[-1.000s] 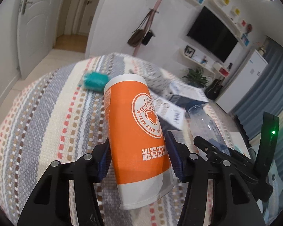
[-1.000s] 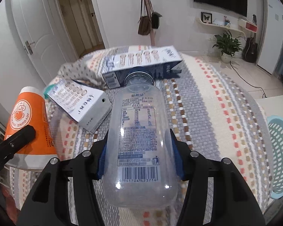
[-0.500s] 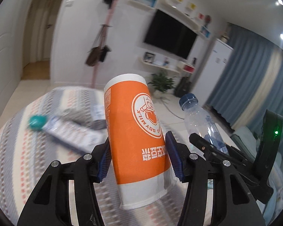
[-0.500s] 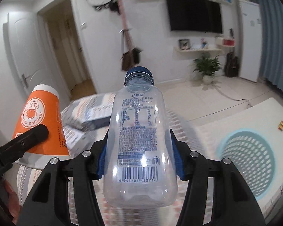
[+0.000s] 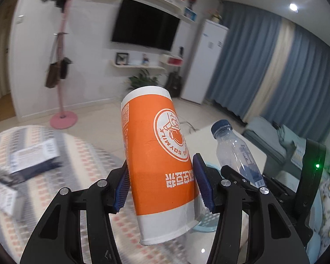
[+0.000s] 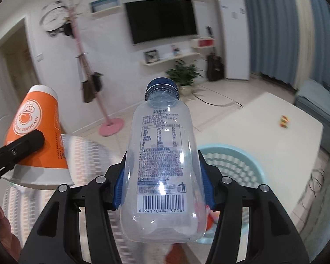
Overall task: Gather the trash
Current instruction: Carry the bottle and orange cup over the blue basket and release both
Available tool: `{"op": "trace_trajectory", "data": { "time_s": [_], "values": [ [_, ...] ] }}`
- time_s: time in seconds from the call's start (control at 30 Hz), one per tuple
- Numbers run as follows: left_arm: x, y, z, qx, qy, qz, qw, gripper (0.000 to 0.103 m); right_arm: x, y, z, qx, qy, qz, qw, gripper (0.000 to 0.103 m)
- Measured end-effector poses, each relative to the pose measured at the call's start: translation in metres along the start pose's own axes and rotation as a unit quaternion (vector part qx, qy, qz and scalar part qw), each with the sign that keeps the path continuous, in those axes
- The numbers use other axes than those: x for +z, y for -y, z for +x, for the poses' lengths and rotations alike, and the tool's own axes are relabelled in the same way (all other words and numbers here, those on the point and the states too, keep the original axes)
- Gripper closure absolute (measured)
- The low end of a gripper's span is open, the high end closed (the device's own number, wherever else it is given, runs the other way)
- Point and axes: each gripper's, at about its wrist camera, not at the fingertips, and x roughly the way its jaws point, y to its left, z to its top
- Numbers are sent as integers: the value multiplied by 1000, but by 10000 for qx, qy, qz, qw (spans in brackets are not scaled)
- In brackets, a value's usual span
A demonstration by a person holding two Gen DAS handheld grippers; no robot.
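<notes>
My left gripper (image 5: 162, 184) is shut on an orange and white paper soy-milk cup (image 5: 158, 151), held upside down in the air. My right gripper (image 6: 164, 187) is shut on a clear empty plastic bottle (image 6: 162, 158) with a blue cap, held upright. The bottle also shows in the left wrist view (image 5: 237, 151), and the cup in the right wrist view (image 6: 37, 136). A light blue perforated basket (image 6: 239, 165) stands just beyond and below the bottle, partly hidden behind it; a bit of its rim shows under the cup in the left wrist view (image 5: 206, 224).
A striped cloth-covered surface (image 5: 81, 158) lies to the left with cardboard boxes (image 5: 35, 156) on it. A white low table (image 6: 264, 127) stands behind the basket with a small coloured item (image 6: 284, 121). A pink coat stand (image 6: 111, 127), sofa (image 6: 319, 96) and curtains lie beyond.
Both grippers have swung right, away from the striped surface with its boxes, carrying the cup and bottle. The blue basket is now closer and directly behind the bottle.
</notes>
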Motion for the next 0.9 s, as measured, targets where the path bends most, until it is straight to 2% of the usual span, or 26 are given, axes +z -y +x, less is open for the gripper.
{"op": "trace_trajectory", "data": {
  "time_s": [0.2,0.37,0.53,0.77,0.9],
  "values": [
    [-15,31,65,-291,-579,192,9977,51,-18,64,31,-461,-427,438,9971,51],
    [-32,35,123,-393,-1225,119,9916,51,-41,94,62,-647,-944,625,9915,51],
    [-52,36,155,-374,-1715,191,9843,50,-61,111,92,-725,-1395,811,9842,51],
    [-58,39,164,-429,-1895,291,9805,47,-65,120,103,-707,-1569,953,9805,51],
    [-54,41,149,-477,-1739,354,9830,37,-61,120,93,-681,-1412,984,9827,51]
  ]
}}
